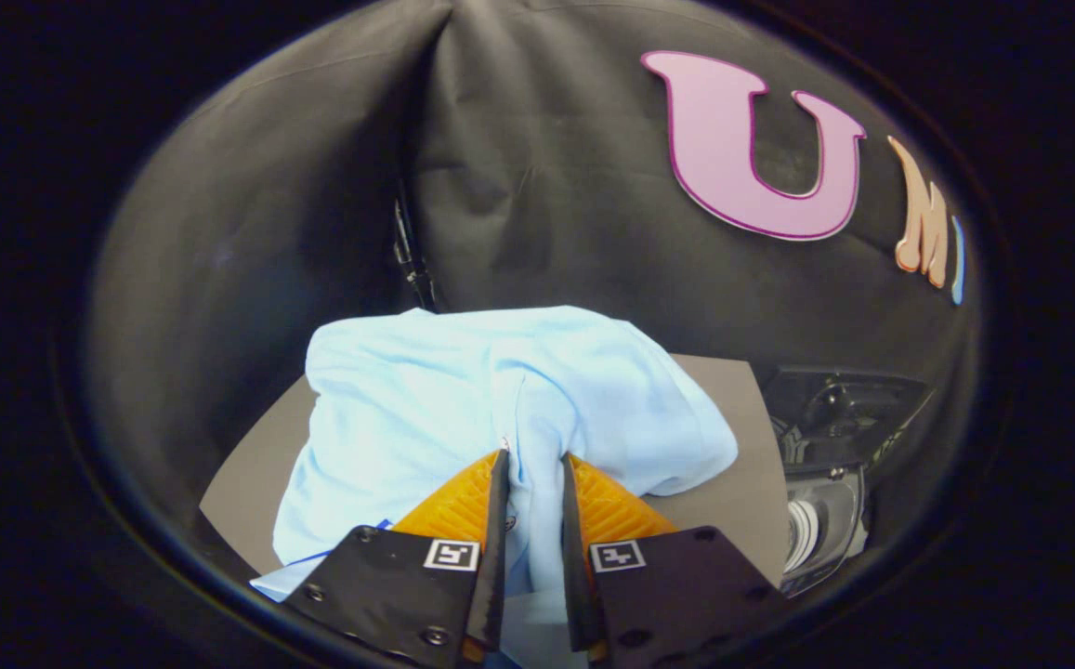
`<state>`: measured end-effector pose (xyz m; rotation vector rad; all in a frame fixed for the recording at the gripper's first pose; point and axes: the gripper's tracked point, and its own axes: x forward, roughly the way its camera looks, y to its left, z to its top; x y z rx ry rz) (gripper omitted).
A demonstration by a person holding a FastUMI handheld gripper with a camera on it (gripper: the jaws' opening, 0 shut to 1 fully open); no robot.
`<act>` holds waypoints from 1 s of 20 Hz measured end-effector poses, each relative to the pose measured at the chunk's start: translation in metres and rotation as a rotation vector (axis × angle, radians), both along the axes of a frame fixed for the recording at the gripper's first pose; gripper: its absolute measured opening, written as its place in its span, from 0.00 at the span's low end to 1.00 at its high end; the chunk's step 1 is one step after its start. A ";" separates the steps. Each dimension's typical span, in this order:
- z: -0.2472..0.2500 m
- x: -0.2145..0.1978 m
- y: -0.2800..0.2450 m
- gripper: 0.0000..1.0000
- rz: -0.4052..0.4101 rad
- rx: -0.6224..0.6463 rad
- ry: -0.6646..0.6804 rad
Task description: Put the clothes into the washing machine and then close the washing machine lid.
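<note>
We can read no text, brand or number here. The claw (pixel 533 462) carries two small square black-and-white coded markers (pixel 452 555), one on each finger mount, bearing patterns and no legible characters.

Soft matt cloth garment (pixel 463 390) pinched by the gripper (pixel 534 460) over a smooth matt tabletop (pixel 732 465), beside glossy plastic washing machine (pixel 825 502).
</note>
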<state>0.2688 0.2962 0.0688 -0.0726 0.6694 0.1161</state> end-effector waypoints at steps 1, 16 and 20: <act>0.002 -0.005 -0.004 0.29 -0.029 -0.010 -0.011; 0.008 -0.024 -0.096 0.04 -0.171 -0.195 -0.018; 0.010 -0.013 -0.126 0.04 -0.160 -0.245 -0.070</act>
